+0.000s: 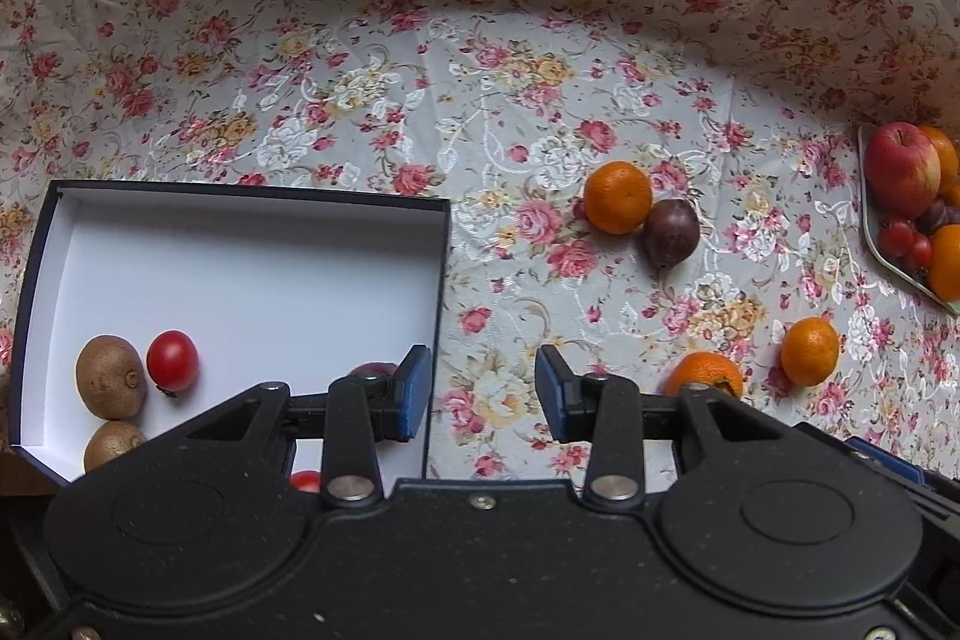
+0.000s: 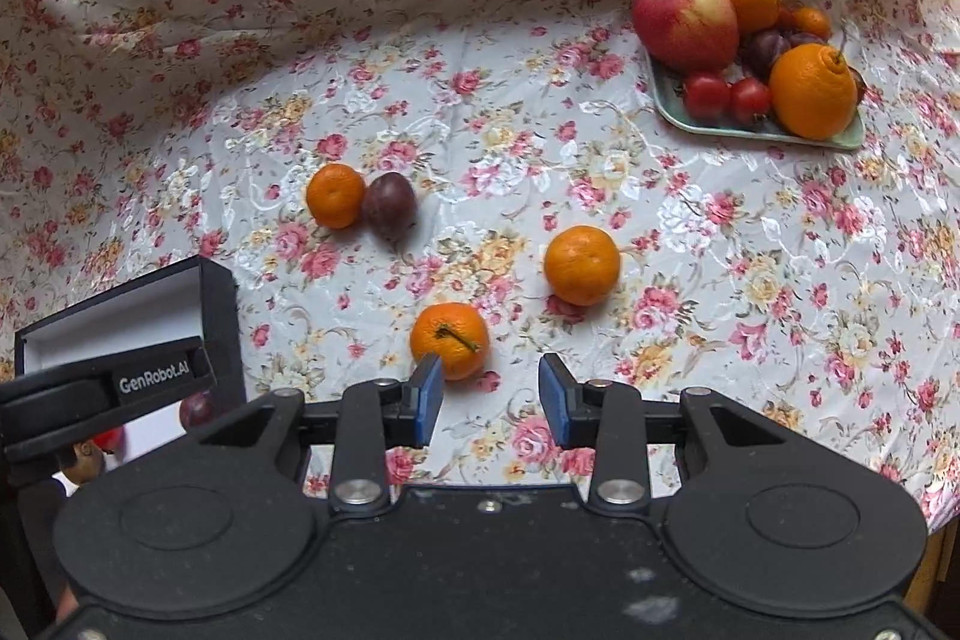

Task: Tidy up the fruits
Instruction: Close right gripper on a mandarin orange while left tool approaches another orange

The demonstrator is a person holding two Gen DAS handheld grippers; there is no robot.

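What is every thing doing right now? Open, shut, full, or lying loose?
Left gripper: open, holding nothing.
Right gripper: open, holding nothing.
Box: lidless, partly filled.
Kiwis: lying inside the box.
Tray: piled with fruit.
Stemmed mandarin: loose on the tablecloth.
Passion fruit: loose, touching a mandarin.

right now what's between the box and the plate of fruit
In the right wrist view, between the box and the plate lie three loose oranges, one touching a dark purple fruit, on the floral cloth.
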